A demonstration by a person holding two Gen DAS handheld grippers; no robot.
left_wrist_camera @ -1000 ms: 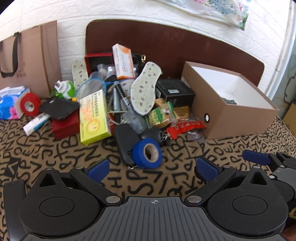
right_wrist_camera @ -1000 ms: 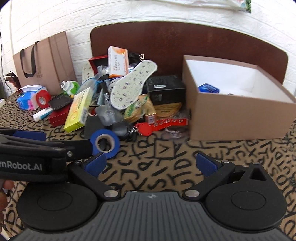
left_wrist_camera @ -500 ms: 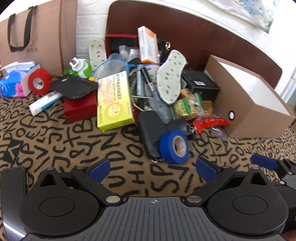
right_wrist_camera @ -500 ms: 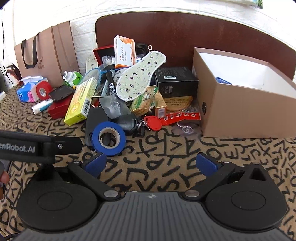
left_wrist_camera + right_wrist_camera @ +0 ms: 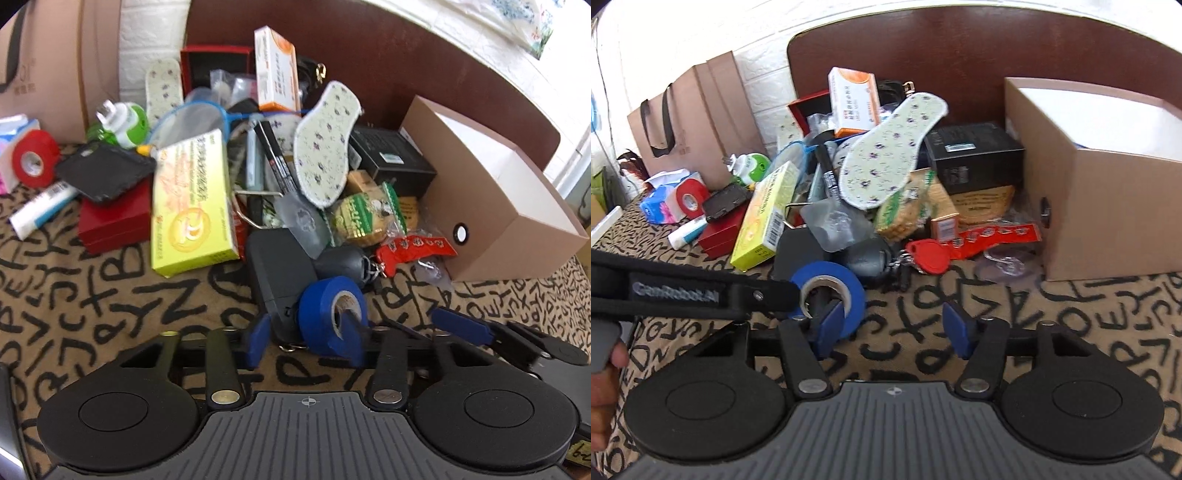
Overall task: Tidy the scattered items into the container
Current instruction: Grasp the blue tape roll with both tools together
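Note:
A pile of items lies on the letter-print cloth: a blue tape roll, a yellow-green box, a floral insole, a black pouch and a red key tag. The brown cardboard box stands open at the right, also in the right wrist view. My left gripper is open, its fingers on either side of the blue tape roll. My right gripper is open and empty over the cloth, right of the tape.
A red tape roll, tissue pack, white tube, red case and green bottle lie at the left. A paper bag leans on the wall. A black box sits beside the container.
Both grippers moved forward toward the pile. The left gripper's fingers narrowed and now straddle the blue tape roll. The right gripper's fingers also came closer together.

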